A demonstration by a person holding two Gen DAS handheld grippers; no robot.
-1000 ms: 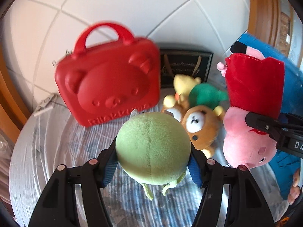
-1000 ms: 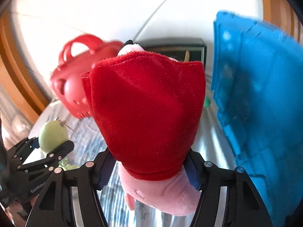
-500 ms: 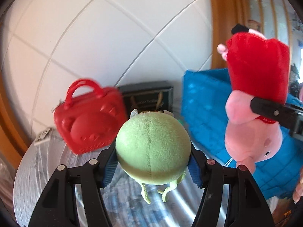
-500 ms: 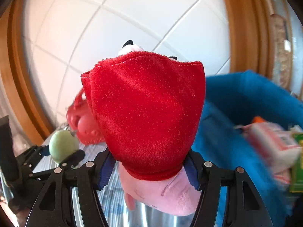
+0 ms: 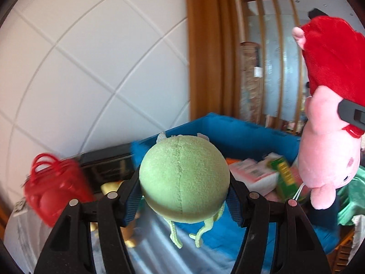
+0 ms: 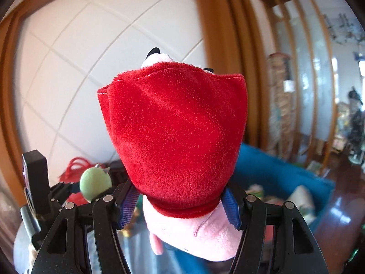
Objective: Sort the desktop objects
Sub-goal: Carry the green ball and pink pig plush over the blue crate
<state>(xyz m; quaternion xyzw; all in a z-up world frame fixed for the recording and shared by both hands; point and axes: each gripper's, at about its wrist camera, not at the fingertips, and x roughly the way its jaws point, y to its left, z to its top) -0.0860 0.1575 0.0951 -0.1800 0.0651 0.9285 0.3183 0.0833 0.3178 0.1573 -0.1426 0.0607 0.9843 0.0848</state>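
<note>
1. Swung both grippers up and rightward from the red bear case (image 5: 54, 189) toward the blue bin (image 5: 246, 137), now just beyond the fingertips.
2. Clamped between left gripper (image 5: 183, 193) pads: round green plush (image 5: 183, 179), seamed, thin legs dangling below.
3. Pinched at the neck by right gripper (image 6: 180, 205): upside-down pink pig plush (image 6: 175, 137), red dress above, head below the fingers.
4. Judged both light, soft, squashy, unbreakable; best gripped across the fullest stuffed part, never the dangling strings.
</note>
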